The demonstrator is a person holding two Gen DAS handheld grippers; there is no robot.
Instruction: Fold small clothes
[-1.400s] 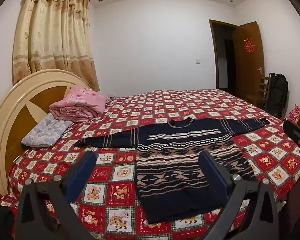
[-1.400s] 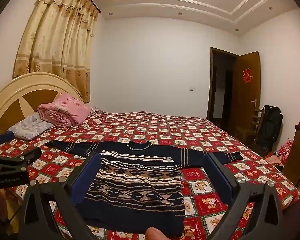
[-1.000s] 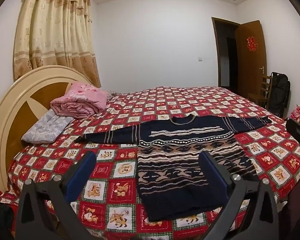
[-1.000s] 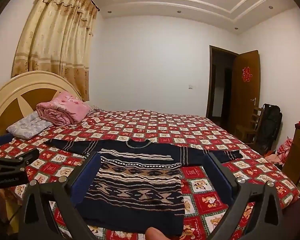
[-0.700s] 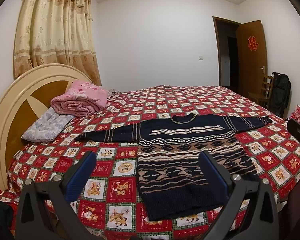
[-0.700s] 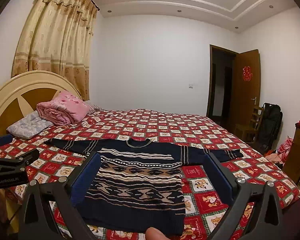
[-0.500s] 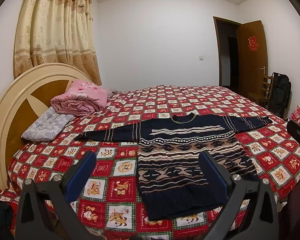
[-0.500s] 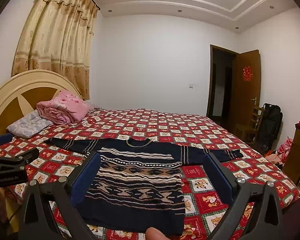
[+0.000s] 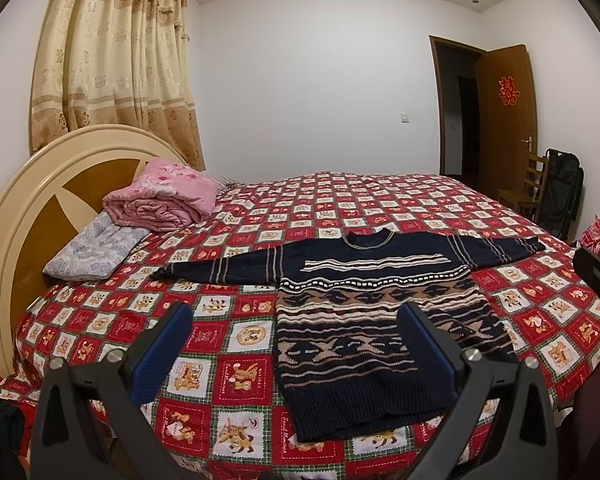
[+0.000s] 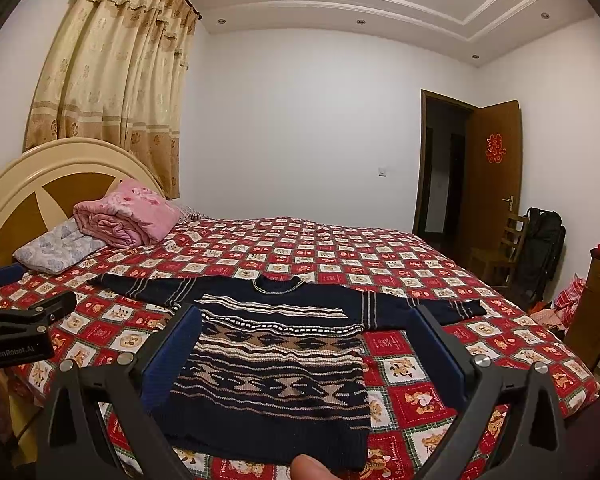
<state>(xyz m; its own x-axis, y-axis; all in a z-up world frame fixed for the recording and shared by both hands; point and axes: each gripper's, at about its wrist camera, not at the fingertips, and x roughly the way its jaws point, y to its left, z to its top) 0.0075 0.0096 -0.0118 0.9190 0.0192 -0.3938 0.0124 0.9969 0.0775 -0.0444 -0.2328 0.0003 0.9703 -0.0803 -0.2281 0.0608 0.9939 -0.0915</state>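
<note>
A dark navy patterned sweater (image 9: 376,320) lies flat on the bed, sleeves spread to both sides, neck away from me; it also shows in the right wrist view (image 10: 276,364). My left gripper (image 9: 296,344) is open and empty, held above the bed's near edge, over the sweater's left hem side. My right gripper (image 10: 304,344) is open and empty, held above the sweater's hem. The left gripper's body (image 10: 20,332) shows at the left edge of the right wrist view.
The bed has a red checked cover (image 9: 380,200) and a cream round headboard (image 9: 28,184) at left. A folded pink blanket (image 9: 160,204) and a grey pillow (image 9: 96,252) lie near the headboard. A chair and black bag (image 9: 560,192) stand by the open door at right.
Both grippers have lifted and tilted up slightly, so the bed sits lower in view. The sweater has not moved and the jaws stay open.
</note>
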